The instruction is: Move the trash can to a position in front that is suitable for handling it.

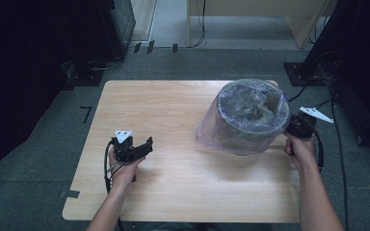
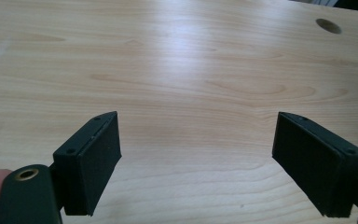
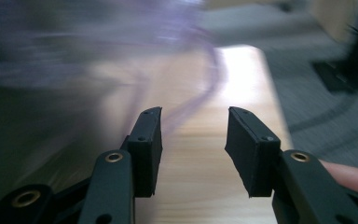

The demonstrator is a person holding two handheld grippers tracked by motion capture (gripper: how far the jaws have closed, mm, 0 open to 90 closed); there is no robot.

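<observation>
A dark round bin [image 1: 250,120] lined with a see-through purple plastic bag [image 1: 212,132] stands on the right part of the wooden table [image 1: 173,106]. My right gripper [image 1: 296,126] is just beside the bin's right side, at the table's right edge. Its jaws [image 3: 193,116] stand apart with nothing between them; the blurred purple bag [image 3: 121,42] is ahead and to their left. My left gripper [image 1: 144,147] hovers over bare wood at the table's front left, well apart from the bin. Its jaws [image 2: 198,121] are wide open and empty.
A small round hole [image 2: 328,25] is in the tabletop ahead of the left gripper. Grey carpet surrounds the table, with dark stands and cables [image 1: 318,72] at the back right and a light wooden unit [image 1: 250,14] behind.
</observation>
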